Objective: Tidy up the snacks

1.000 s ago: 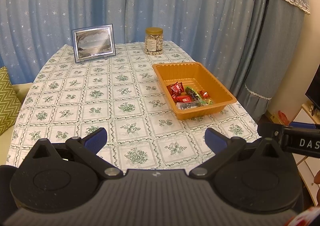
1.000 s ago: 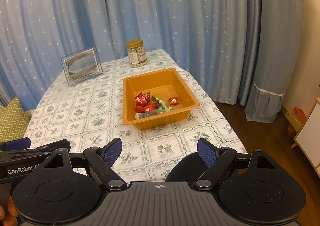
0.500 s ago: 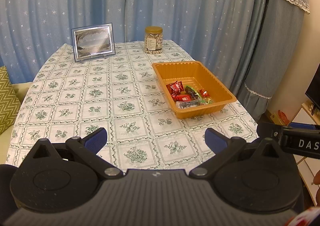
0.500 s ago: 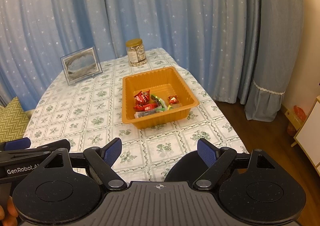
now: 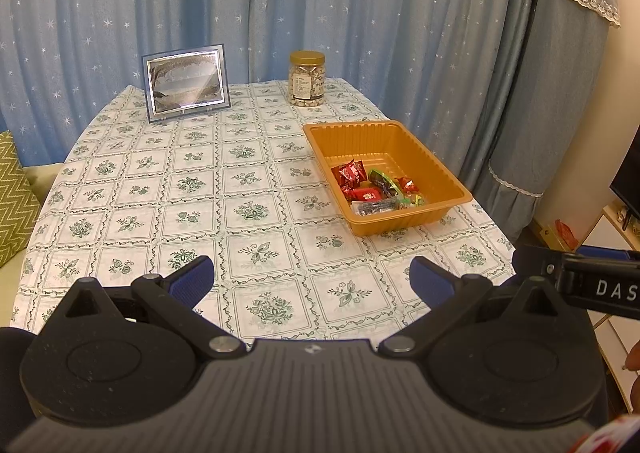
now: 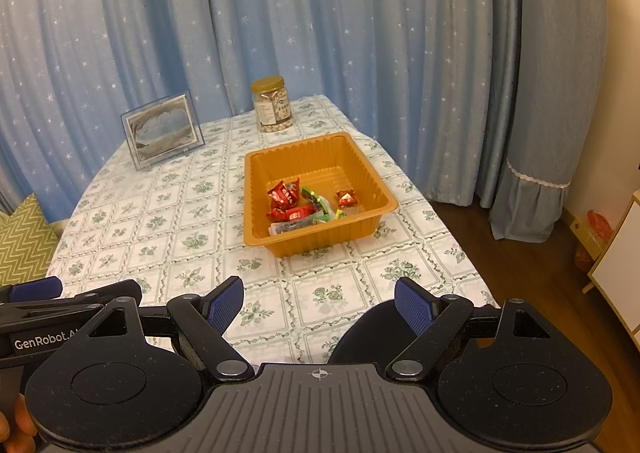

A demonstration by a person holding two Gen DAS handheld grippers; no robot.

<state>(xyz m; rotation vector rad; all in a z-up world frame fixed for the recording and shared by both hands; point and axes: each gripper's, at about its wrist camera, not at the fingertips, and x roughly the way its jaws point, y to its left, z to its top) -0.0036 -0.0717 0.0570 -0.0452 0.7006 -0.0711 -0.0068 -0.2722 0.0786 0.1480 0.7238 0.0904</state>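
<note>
orange tray [image 5: 430,149] near table edge [image 5: 486,219]

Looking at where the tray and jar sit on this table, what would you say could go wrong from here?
1. The orange tray sits close to the table's right edge; a nudge from the open right gripper might slide it off.
2. The wrapped snacks lie piled together, so a grab may catch two.
3. The jar stands at the far end, beyond the tray, so reaching for it could knock the tray.

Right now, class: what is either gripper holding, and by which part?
Nothing. The left gripper and right gripper are both open and empty; the snacks lie in the tray.
</note>
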